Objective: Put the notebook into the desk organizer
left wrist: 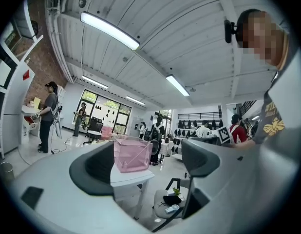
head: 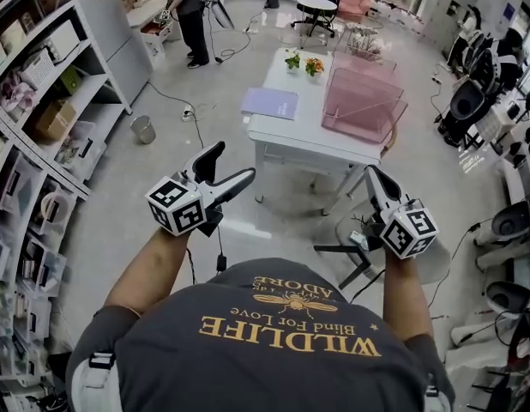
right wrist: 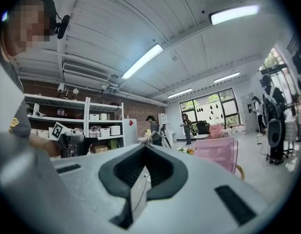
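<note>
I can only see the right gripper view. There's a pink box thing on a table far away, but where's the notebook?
Observer: The head view shows it. The purple notebook lies flat on the white table, left of the pink desk organizer.
Operator: Is the other gripper holding anything?
Observer: No. The left gripper has its jaws wide apart with nothing between them.
Operator: Are we nearly at the table?
Observer: Not yet. From above, a stretch of floor lies between the table and both the left gripper and the right gripper.
</note>
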Motion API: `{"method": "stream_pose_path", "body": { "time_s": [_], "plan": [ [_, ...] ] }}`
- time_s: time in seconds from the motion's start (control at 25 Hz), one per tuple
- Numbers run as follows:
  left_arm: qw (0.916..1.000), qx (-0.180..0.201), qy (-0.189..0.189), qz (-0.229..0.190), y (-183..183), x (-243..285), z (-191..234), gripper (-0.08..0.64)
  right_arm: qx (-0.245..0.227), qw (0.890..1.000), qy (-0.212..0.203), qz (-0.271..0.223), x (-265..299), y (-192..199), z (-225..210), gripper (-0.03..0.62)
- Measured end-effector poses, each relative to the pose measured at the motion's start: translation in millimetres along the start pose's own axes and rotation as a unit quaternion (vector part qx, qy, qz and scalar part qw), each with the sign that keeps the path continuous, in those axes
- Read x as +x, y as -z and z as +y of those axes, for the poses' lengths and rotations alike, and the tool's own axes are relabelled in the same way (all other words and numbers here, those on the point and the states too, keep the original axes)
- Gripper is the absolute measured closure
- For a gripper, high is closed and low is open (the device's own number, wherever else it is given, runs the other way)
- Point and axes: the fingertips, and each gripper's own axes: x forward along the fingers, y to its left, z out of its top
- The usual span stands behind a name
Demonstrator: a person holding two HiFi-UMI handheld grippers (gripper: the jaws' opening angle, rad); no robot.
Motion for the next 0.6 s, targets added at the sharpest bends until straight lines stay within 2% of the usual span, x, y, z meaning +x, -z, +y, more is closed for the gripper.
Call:
{"method": "stream_pose_path", "body": {
  "time_s": [0.2, 0.36, 0.6],
  "plan": [
    [0.9996, -0.007, -0.024, -0.009, 2, 16, -12, 0.138, -0.002, 1.0, -0.023, 0.005, 0, 1, -23, 0.594],
    [0.9994, -0.013, -0.033, 0.004, 9, 26, -12, 0.138, 0.004, 0.999, -0.035, 0.007, 14, 2, -33, 0.594],
    [0.9992, -0.02, -0.034, 0.009, 9, 44, 38, 0.138, 0.006, 0.999, -0.039, 0.014, 73, 9, -43, 0.594]
  ]
}}
